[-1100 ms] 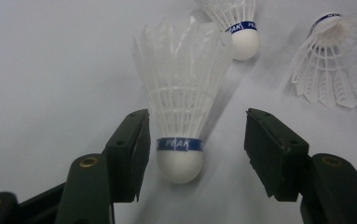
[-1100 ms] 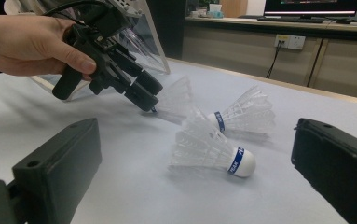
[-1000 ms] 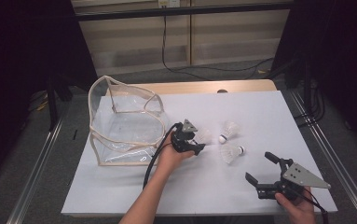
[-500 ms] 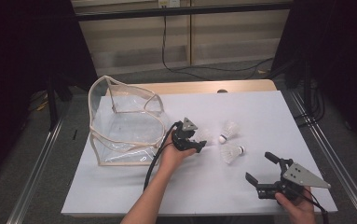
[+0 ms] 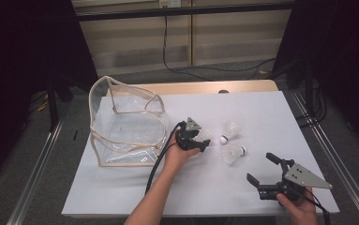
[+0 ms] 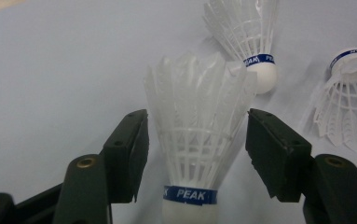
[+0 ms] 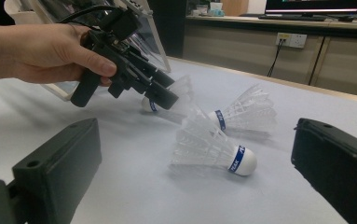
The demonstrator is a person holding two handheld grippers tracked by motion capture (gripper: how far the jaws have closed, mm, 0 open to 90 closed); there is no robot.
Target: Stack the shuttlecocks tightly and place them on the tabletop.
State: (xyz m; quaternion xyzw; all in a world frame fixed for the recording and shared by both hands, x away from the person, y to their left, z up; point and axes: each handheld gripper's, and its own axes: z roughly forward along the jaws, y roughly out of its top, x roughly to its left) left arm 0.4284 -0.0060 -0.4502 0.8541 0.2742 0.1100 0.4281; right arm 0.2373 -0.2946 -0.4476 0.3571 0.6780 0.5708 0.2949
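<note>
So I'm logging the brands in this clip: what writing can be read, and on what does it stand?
"PEAK": blue band on the shuttlecock between the left gripper's jaws.
"PEAK": blue band on the far shuttlecock.
Blue band on the right-hand shuttlecock: too blurred to read.
Bands on the shuttlecocks in the right gripper view: too small to read.

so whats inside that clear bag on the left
The clear bag looks empty: the white table shows through its walls. All three shuttlecocks lie outside it, one between the left gripper jaws. The bottom corners behind the beige trim are hidden.
</note>
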